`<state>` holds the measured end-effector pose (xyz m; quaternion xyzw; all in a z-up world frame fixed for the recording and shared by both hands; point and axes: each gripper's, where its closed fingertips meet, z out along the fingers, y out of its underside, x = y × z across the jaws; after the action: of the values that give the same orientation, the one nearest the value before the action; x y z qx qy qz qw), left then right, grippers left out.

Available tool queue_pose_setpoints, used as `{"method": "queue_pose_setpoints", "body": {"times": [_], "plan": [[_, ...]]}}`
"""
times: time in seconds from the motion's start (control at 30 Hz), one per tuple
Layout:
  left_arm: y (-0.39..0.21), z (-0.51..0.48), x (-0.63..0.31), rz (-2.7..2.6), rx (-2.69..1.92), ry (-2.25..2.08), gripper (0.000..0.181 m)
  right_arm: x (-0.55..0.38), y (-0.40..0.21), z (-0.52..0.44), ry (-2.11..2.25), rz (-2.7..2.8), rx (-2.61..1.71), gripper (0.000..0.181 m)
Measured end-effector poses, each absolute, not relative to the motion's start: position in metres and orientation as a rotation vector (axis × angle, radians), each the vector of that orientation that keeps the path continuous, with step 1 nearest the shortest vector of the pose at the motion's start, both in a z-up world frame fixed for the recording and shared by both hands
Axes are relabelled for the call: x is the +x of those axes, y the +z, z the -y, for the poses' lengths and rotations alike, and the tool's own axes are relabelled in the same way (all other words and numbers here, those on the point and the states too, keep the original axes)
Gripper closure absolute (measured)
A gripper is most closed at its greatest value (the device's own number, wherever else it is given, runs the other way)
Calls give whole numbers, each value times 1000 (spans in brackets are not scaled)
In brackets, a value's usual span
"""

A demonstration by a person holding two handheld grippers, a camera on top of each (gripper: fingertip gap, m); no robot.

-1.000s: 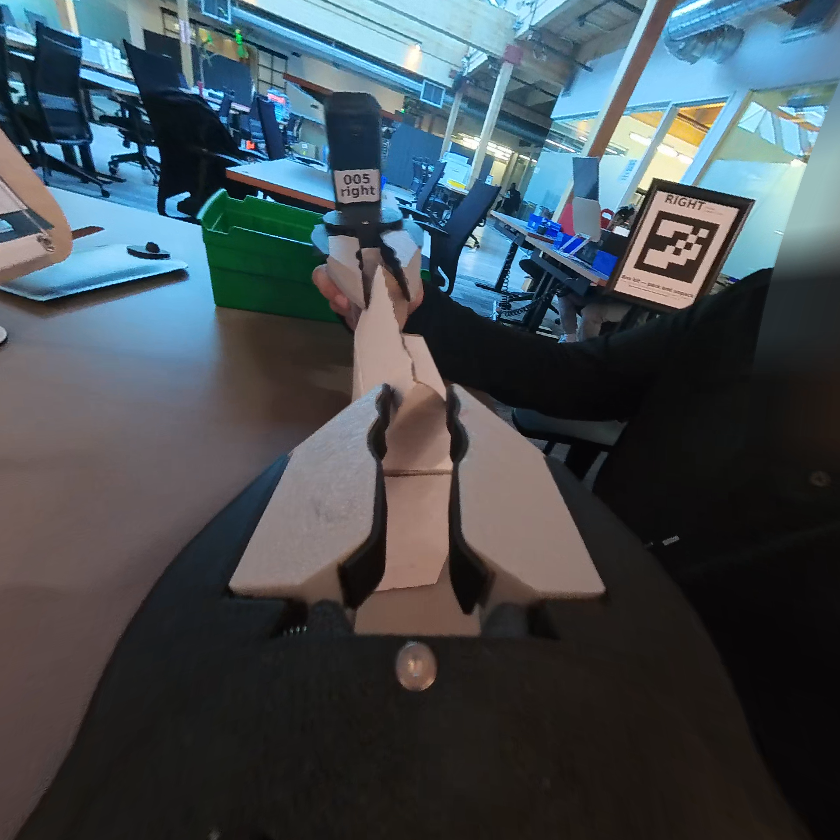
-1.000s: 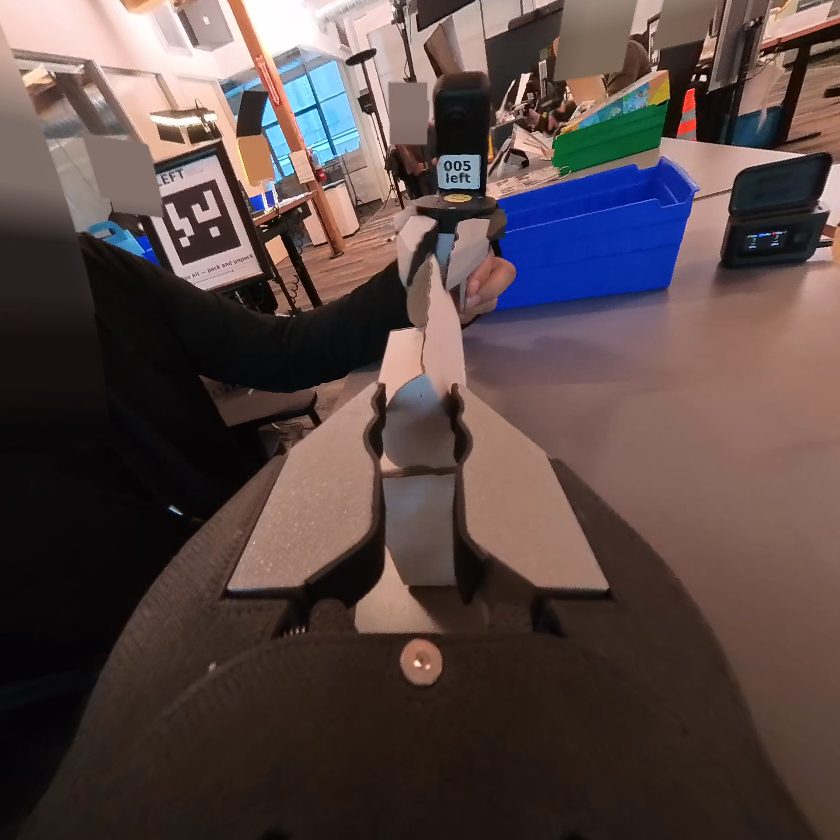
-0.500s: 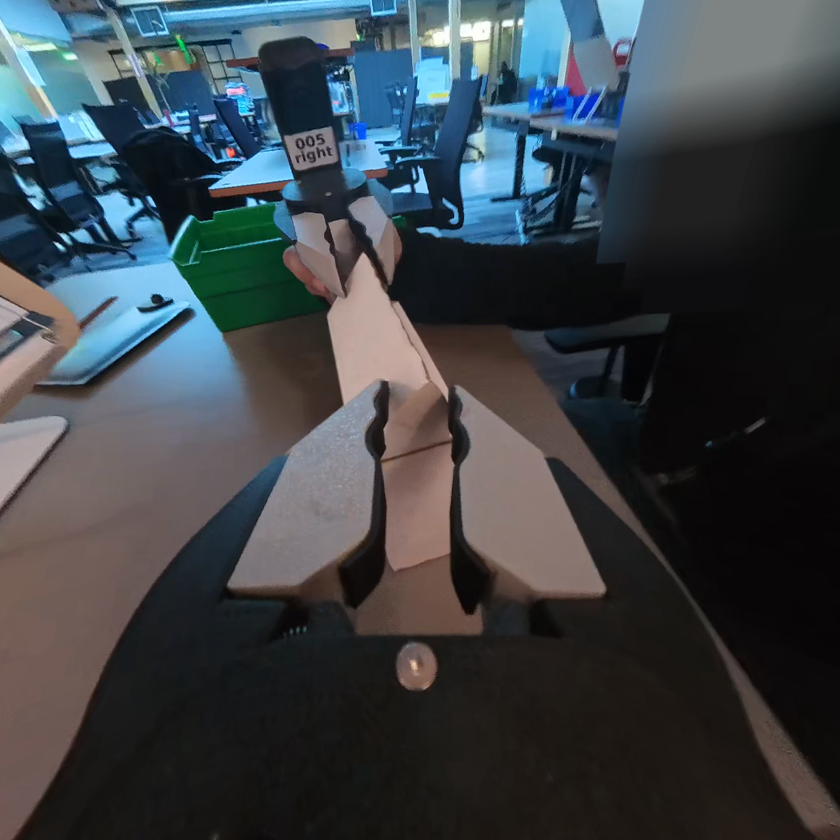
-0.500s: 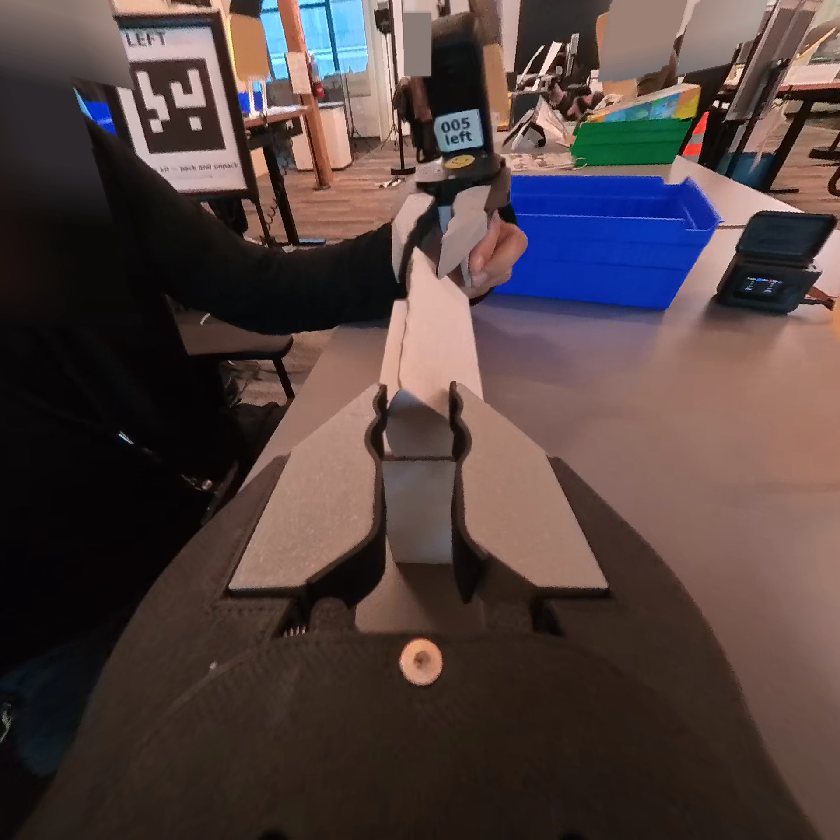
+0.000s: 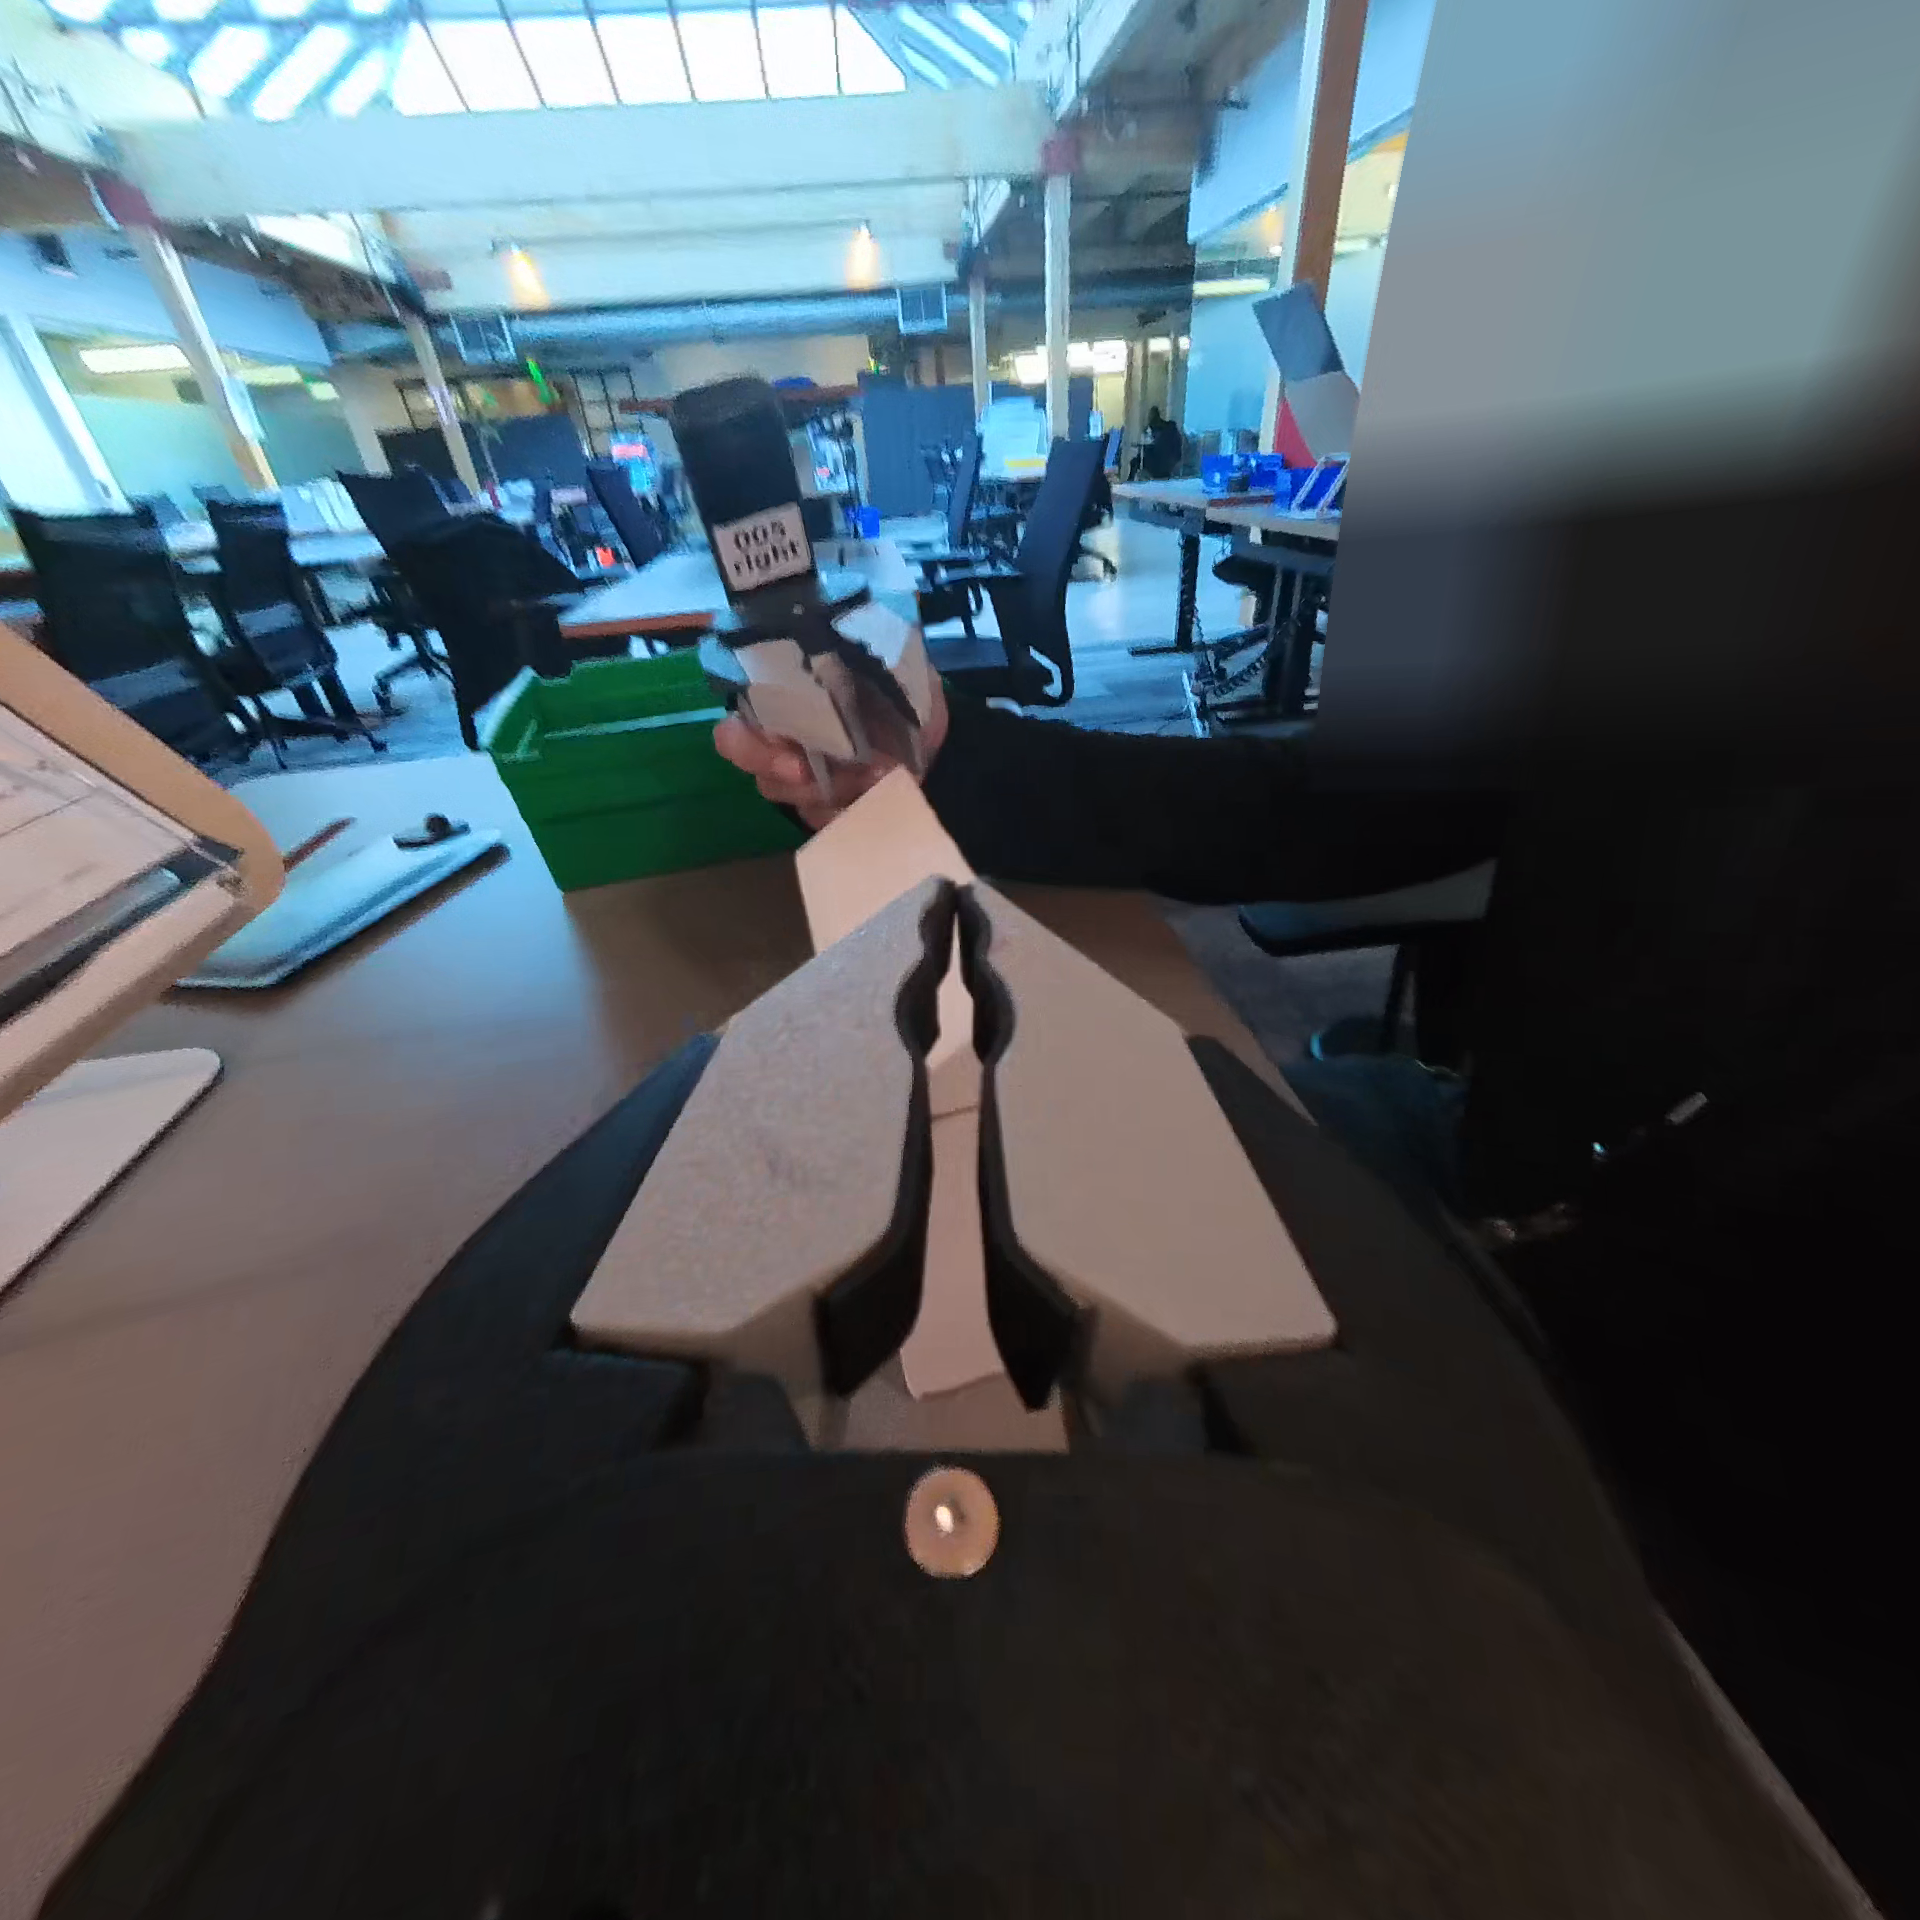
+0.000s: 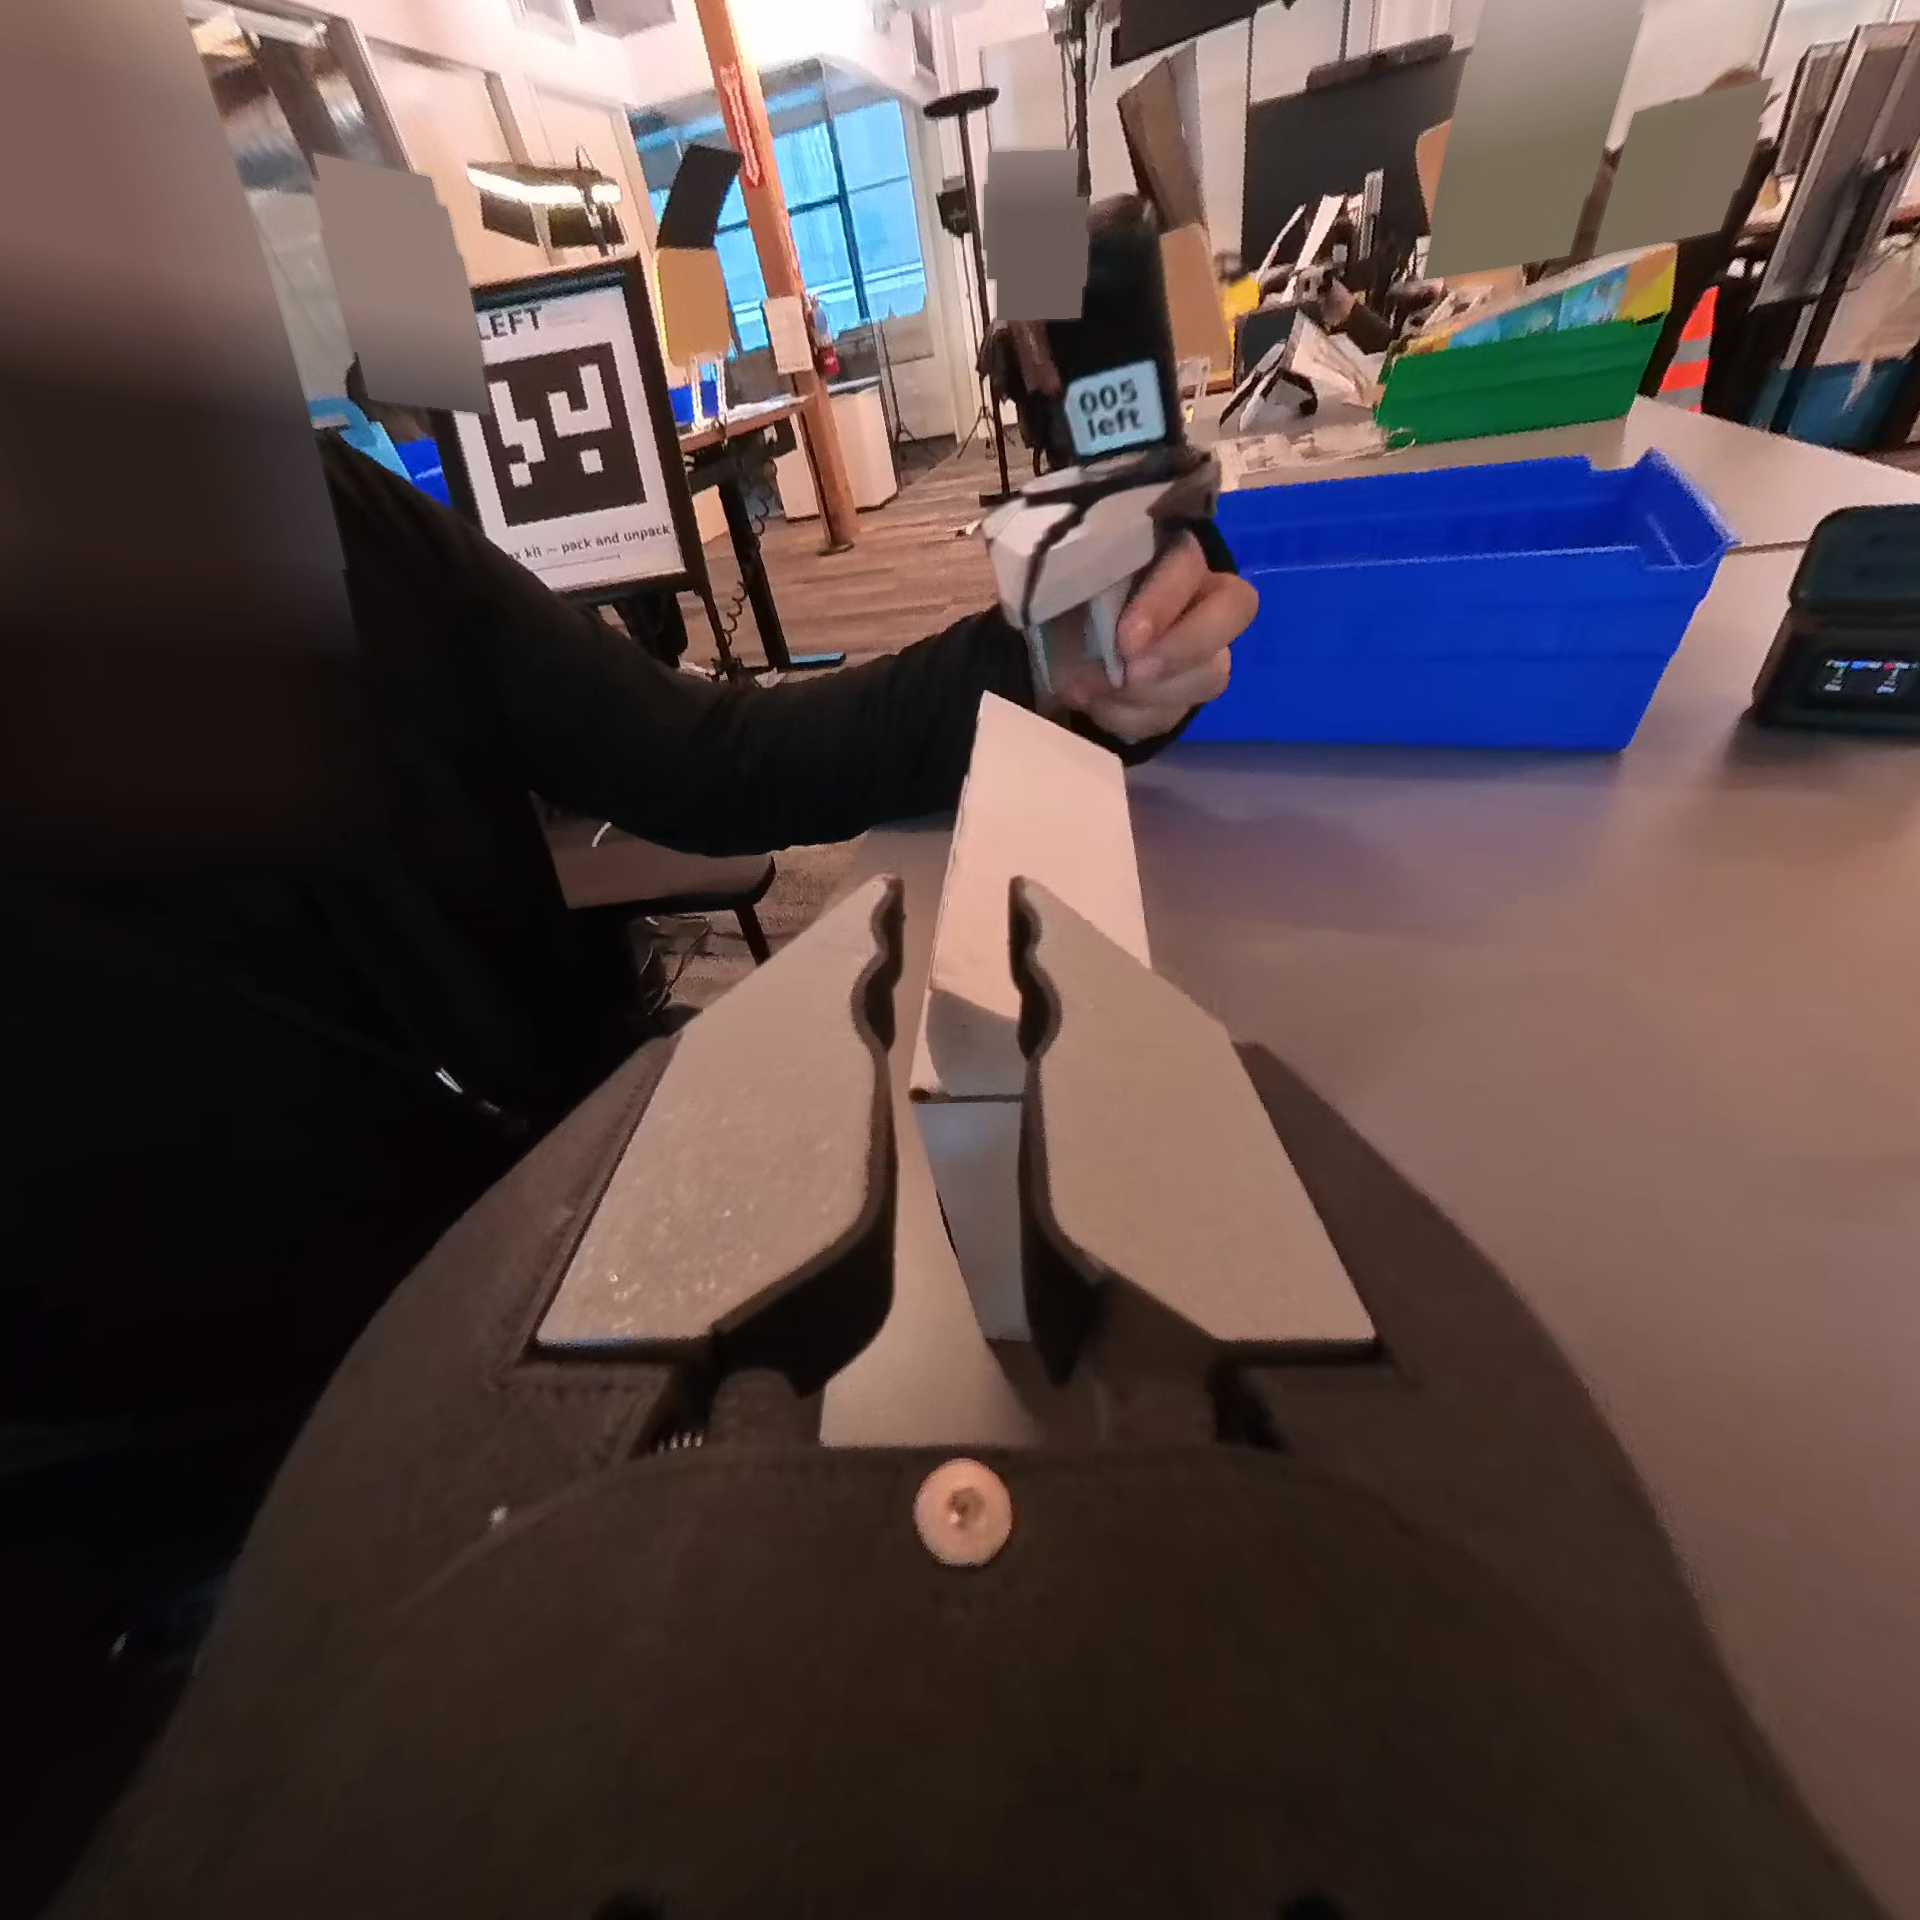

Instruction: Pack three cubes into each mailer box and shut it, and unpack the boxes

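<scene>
A white cardboard mailer box [image 6: 1049, 831] hangs over the table's near edge, tilted, between my two grippers. My right gripper [image 6: 956, 894] has the box's near end between its fingers and grips it deep in the jaws. It also shows in the left wrist view [image 5: 831, 707], at the box's far end [image 5: 873, 852]. My left gripper [image 5: 956, 904] has its fingertips together, and white cardboard shows through the slit behind them. In the right wrist view the left gripper [image 6: 1039, 603] stands just above the box's far corner. No cubes are in view.
A green bin [image 5: 644, 779] stands on the brown table [image 5: 416, 1039] behind the right gripper. A blue bin [image 6: 1455, 623] and a black device [image 6: 1849, 623] stand behind the left gripper. A screen on a stand [image 5: 83, 831] is at the left. The person's sleeve [image 6: 675, 727] runs along the table edge. The tips of one gripper are about 15 centimeters away from the tips of the other.
The left jaws have come together from around the box's end, and that gripper now sits higher than the box. The right jaws have narrowed on the box, which has tilted.
</scene>
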<state>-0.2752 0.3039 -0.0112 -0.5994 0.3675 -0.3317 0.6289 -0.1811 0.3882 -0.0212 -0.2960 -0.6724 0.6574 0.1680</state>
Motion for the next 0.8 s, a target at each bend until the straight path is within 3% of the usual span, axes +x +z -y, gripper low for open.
{"method": "queue_pose_setpoints", "body": {"times": [0.1,0.3,0.8], "plan": [[-32,-305,-266,-924,-1458,-756,181,-182,-34,-384,1815,1987,-860,177],[-43,-299,-256,-1004,-1471,-763,181,-182,-45,-380,1832,2042,-871,181],[-59,-298,-252,-1053,-1525,-770,181,-183,-35,-380,1867,1989,-834,174]]}}
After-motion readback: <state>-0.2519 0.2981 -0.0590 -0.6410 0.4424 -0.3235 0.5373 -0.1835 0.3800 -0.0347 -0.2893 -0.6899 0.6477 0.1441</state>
